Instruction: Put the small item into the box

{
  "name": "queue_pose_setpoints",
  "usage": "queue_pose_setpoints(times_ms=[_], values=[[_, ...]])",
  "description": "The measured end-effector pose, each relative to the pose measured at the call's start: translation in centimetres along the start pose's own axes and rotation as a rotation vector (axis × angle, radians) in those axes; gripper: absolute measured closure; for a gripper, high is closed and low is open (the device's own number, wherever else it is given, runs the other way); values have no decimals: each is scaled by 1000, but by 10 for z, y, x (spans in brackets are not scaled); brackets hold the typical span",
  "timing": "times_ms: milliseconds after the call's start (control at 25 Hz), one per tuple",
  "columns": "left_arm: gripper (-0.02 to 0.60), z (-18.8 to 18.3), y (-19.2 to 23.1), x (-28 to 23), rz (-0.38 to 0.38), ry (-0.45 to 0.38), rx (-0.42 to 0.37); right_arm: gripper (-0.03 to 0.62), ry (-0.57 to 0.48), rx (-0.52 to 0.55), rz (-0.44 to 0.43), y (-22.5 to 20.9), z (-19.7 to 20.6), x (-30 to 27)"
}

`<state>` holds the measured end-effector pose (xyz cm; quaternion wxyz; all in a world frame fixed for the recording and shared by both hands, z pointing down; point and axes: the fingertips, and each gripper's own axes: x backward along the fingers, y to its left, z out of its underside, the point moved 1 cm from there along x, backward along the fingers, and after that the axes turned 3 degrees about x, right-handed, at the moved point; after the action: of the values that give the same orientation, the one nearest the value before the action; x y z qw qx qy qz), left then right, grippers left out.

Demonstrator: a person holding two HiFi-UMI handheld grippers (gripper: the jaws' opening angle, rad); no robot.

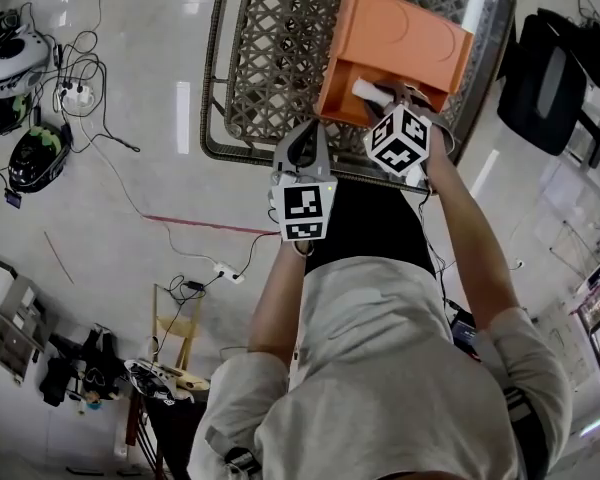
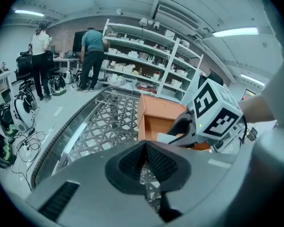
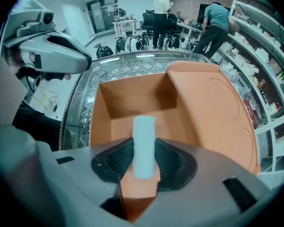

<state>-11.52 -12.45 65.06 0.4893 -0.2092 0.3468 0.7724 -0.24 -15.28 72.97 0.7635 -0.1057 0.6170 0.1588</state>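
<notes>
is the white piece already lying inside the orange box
No, the white piece is clamped between the pads of the right gripper, held over the open orange box.

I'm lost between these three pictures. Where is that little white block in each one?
Head view: upper right of centre, the white block pokes into the orange box's open front.
Left gripper view: right of centre, just in front of the box.
Right gripper view: bottom centre, pinched in the right claw.
Shared landmark: the orange box, seen in all three views.
</notes>
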Motion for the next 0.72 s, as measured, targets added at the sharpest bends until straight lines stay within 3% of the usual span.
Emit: queue_pose_setpoints(times_ms=[320, 720], values=[[575, 2, 1, -1, -2, 4, 7, 453, 10, 2, -13, 2, 1, -3], [575, 7, -2, 2, -14, 7, 3, 373, -34, -32, -5, 0, 5, -2]])
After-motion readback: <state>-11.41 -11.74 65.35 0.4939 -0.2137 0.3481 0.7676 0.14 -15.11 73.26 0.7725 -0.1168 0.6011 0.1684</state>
